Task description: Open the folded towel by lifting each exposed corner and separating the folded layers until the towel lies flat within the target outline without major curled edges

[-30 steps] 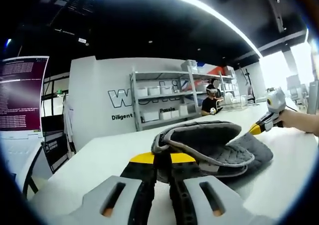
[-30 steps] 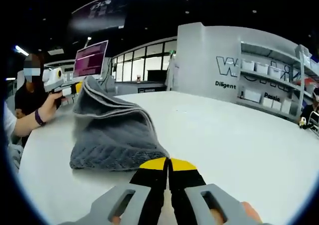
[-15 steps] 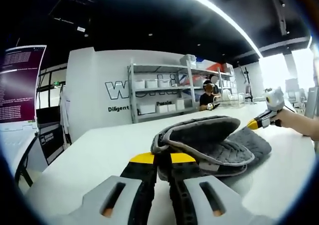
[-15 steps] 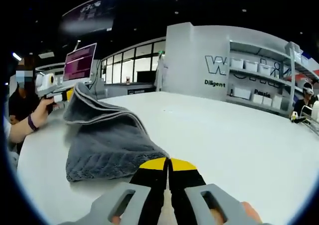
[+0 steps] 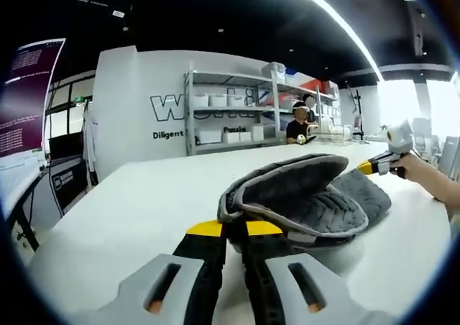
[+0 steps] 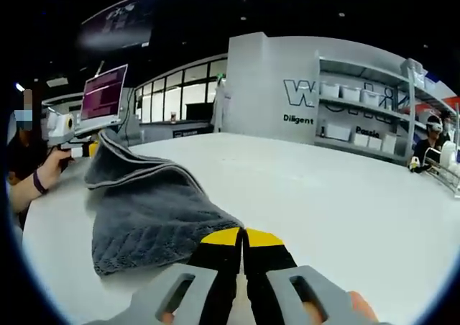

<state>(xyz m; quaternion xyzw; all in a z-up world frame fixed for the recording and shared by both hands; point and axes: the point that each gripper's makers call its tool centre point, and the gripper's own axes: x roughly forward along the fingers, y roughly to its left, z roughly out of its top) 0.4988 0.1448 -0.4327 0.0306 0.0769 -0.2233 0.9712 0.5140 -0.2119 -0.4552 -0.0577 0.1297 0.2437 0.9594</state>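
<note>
Towel point(image 5: 302, 203) lies on table point(image 5: 144, 195), between claws.

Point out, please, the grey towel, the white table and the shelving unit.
grey towel point(image 5: 302, 203): left gripper view, on the lifted upper layer.
white table point(image 6: 345, 195): right gripper view, on its bare top.
shelving unit point(image 5: 230, 120): left gripper view, on its middle shelf.

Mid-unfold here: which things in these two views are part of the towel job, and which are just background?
Job:
- grey towel, still folded, one layer lifted
- left gripper, shut on a towel corner
- right gripper, shut on the towel's opposite corner
- white table

Background:
- shelf rack with white bins
- monitor
- person seated by the shelves
</note>
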